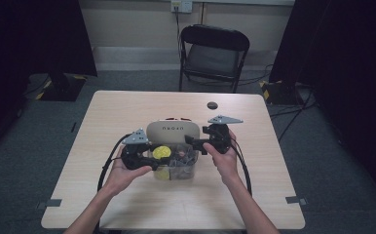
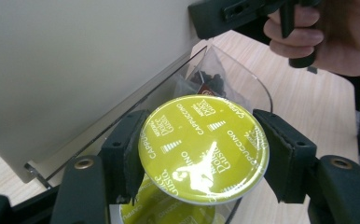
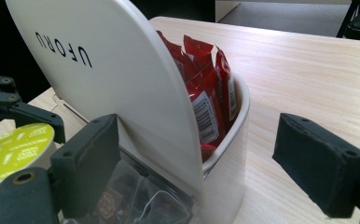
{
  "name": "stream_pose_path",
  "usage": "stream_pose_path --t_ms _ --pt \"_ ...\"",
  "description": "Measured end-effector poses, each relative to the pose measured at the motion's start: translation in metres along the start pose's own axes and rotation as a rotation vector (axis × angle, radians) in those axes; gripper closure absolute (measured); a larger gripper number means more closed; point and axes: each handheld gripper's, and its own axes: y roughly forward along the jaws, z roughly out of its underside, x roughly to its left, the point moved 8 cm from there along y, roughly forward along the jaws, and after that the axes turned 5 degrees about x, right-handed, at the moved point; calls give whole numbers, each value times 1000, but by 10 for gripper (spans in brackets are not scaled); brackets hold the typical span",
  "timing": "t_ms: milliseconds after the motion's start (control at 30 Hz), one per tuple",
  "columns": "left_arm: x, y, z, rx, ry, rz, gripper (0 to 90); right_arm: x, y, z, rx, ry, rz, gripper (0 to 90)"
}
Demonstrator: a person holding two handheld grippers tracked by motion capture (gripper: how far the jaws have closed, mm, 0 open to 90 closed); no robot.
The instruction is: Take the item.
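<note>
Capsule (image 2: pixel 204 149) sits clamped between left tool's (image 2: pixel 201 156) pads.

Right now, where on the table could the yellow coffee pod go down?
Bare wood lies along the table's near edge, in front of the clear box, and on the far side around the dark round spot. The middle is crowded: box, cream holder, both hands.

A: What's the yellow-green disc at the centre of the left gripper view?

B: A coffee capsule (image 2: pixel 204 149), round, foil lid printed "Cappuccino", tilted toward the camera, pinched at both edges.

A: And beneath it?

B: The clear container (image 2: pixel 243 79), another yellow capsule at the frame's bottom.
</note>
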Motion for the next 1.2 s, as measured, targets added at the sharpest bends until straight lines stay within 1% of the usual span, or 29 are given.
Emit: stream_pose_path --t_ms 167,200,267,333,400,500,567,633,700,767,867,933,1067,1200 --pt "-1 -5 -2 -12 -1 6 379 0 0 0 1 0 -1 139" --pt "-2 -7 -3 -21 -5 17 379 0 1 0 1 0 -2 139" --pt "-4 -12 -4 -21 -1 7 379 0 0 0 1 0 -2 139" --pt "-4 -16 -5 -29 -7 12 379 0 0 0 1 0 0 139" --pt "-2 -22 -7 -44 -14 -8 379 0 0 0 0 0 0 139" --pt "4 -30 -8 -74 -41 -5 379 0 0 0 0 0 1 140" --pt "9 -37 -8 -88 -44 -9 380 0 0 0 0 0 0 140" --pt "10 -40 -8 -88 -45 -17 380 0 0 0 0 1 -1 140" --pt "12 -45 -10 -100 -44 -20 379 0 0 0 0 2 -1 140" --pt "12 -50 -14 -121 -45 -15 379 0 0 0 0 4 -3 140" --pt "15 -60 -17 -143 -37 -31 379 0 0 0 0 2 0 141" --pt "20 -66 -17 -145 -43 -43 379 0 0 0 1 3 0 141" --pt "30 -78 -18 -173 -65 -67 380 0 0 0 0 1 0 142" --pt "38 -88 -17 -190 -76 -87 380 0 0 0 -1 4 -2 141"
